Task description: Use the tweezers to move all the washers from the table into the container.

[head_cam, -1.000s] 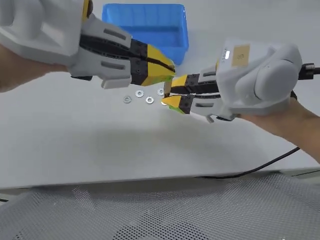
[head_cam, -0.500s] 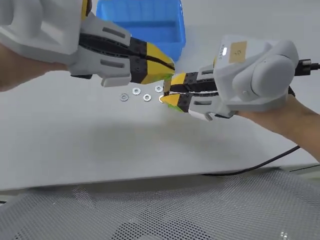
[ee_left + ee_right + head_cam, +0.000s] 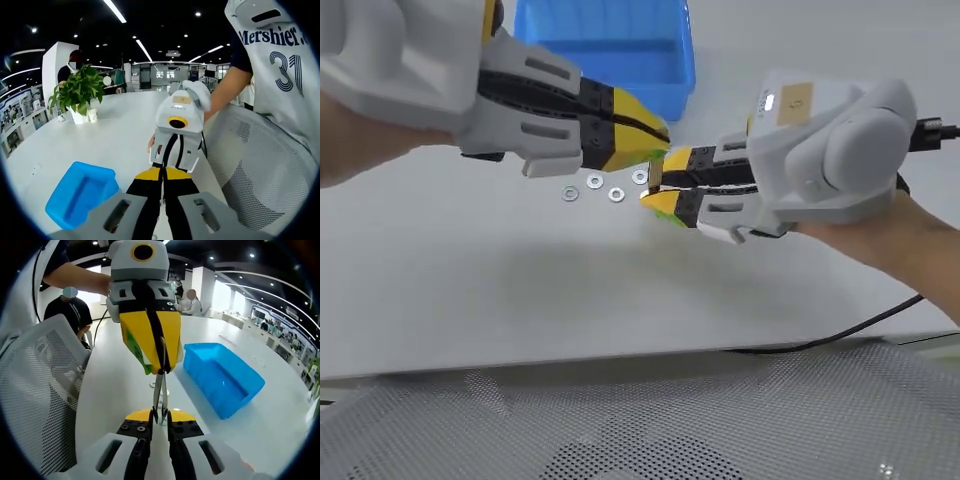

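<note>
**A:** What takes up most of the head view?

**B:** The white table [image 3: 470,290]. A grey mesh chair [image 3: 640,430] runs along its near edge at 6 o'clock.

**A:** And the grippers?

**B:** The left gripper [image 3: 663,138] reaches in from 10 o'clock, with its yellow-tipped jaws pressed together. The right gripper [image 3: 655,186] comes in from 3 o'clock. Its tips sit just beside the left one's, at about 6 o'clock of them.

**A:** Is either one holding anything?

**B:** In the right gripper view, the right jaws are closed on the tweezers [image 3: 159,390]. These run straight out to the seam of the left jaws. I cannot tell whether the left jaws pinch that far end.

**A:** Where is the container?

**B:** The blue container [image 3: 672,97] stands on the table at 12 o'clock, open side up, beyond both grippers.

**A:** And the washers?

**B:** Four washers [image 3: 595,182] lie flat on the table in a loose row. They are at 6 o'clock of the container and apart from it. They are also at 9 o'clock of the right gripper's tips, beneath the left jaws. The nearest washer is close to the tweezers, but I cannot tell whether they touch.
</note>
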`<state>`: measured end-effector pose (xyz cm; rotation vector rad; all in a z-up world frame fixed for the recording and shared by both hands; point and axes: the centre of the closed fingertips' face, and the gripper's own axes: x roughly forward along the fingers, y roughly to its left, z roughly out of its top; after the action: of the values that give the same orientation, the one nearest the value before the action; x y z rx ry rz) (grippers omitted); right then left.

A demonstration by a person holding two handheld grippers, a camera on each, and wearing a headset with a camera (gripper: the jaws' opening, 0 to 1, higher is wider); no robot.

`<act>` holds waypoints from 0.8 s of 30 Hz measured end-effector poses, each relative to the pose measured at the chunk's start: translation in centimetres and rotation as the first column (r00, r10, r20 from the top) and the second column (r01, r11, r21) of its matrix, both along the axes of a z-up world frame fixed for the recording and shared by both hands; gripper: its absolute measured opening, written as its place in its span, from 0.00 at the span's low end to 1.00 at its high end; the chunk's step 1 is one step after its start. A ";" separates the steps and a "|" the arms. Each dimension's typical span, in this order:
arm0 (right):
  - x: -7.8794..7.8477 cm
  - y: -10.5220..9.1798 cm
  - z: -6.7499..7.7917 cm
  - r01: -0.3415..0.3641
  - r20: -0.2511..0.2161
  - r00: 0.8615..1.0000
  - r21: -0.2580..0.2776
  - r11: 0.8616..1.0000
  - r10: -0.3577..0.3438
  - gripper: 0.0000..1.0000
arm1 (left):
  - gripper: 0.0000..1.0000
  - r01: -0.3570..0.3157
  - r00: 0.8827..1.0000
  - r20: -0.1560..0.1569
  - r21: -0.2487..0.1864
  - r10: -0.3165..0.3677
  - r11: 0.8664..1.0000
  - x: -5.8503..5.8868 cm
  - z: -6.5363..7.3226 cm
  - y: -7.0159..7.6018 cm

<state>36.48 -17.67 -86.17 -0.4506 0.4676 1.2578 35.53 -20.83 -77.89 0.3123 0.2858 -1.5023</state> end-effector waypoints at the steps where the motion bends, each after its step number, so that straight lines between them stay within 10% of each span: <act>1: 0.0 0.0 0.1 -0.002 0.007 1.000 0.003 1.000 0.002 0.12 | 0.03 0.002 1.000 0.002 -0.004 -0.002 1.000 0.0 0.0 -0.1; 24: 0.2 0.3 -0.2 -0.002 -0.006 1.000 0.000 1.000 0.002 0.13 | 0.03 -0.020 1.000 0.011 -0.004 0.020 1.000 0.3 0.0 0.2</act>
<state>36.73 -17.40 -86.40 -0.4472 0.4721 1.2617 35.80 -20.63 -77.85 0.3139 0.2764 -1.4806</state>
